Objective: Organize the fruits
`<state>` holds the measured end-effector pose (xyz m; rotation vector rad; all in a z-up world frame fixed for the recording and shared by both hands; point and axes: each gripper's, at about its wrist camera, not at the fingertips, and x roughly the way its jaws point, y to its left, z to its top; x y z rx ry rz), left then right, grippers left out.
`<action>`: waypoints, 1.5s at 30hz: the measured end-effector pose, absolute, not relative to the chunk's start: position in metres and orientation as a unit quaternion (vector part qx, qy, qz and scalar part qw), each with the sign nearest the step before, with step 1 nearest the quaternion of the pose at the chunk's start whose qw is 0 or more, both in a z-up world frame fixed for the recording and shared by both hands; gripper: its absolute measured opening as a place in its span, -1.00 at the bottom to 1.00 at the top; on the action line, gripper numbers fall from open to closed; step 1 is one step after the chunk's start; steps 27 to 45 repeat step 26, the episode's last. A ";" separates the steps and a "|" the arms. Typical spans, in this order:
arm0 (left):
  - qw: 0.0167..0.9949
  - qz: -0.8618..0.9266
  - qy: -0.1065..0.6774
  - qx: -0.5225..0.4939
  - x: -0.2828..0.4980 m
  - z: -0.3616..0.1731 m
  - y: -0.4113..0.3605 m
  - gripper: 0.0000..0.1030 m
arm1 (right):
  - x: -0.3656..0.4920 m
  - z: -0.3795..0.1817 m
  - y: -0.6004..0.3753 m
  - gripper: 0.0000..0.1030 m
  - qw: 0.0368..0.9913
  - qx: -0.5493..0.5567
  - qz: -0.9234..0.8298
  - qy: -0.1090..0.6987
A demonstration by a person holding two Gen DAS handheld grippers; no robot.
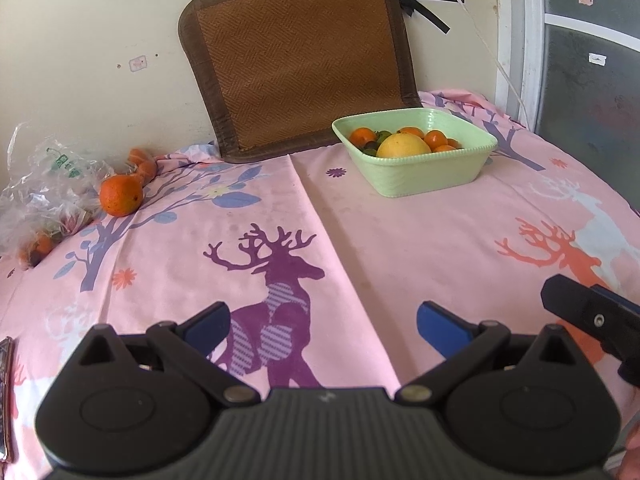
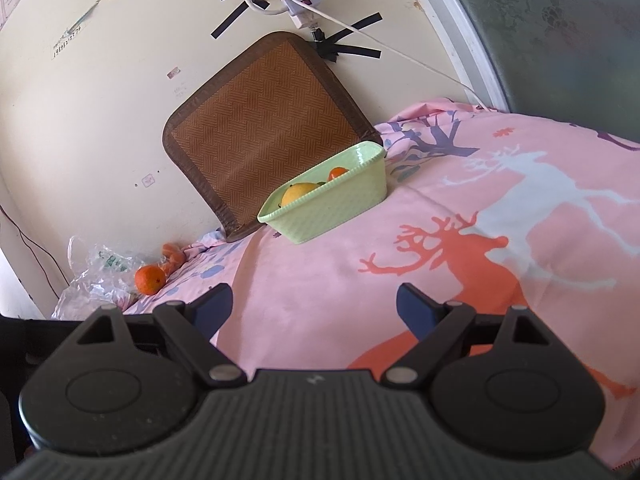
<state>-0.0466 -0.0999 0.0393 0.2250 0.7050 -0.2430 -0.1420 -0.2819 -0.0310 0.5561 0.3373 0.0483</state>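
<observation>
At the far left, half-hidden fruit is made out inside a clear plastic bag, the loose orange beside it is judged the next pickup, for the green basket, and both the left tool and right tool are held wide and empty.

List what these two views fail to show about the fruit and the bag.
- Plastic bag, left wrist view: contents blurred behind crinkled film; orange bits show, kind unclear.
- Green basket, right wrist view: near wall hides most fruit.
- Dark small fruits, left wrist view: too small to name.
- Orange thing behind the loose orange: wrapped, unclear.
</observation>
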 end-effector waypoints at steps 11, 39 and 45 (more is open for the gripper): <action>0.925 -0.125 0.341 0.112 -0.047 0.040 -0.101 1.00 | -0.140 -0.030 -0.281 0.76 0.949 0.269 0.020 0.165; 0.929 -0.144 0.330 0.090 -0.035 0.048 -0.097 1.00 | -0.137 -0.026 -0.279 0.76 0.954 0.251 0.013 0.164; 0.929 -0.144 0.330 0.090 -0.035 0.048 -0.097 1.00 | -0.137 -0.026 -0.279 0.76 0.954 0.251 0.013 0.164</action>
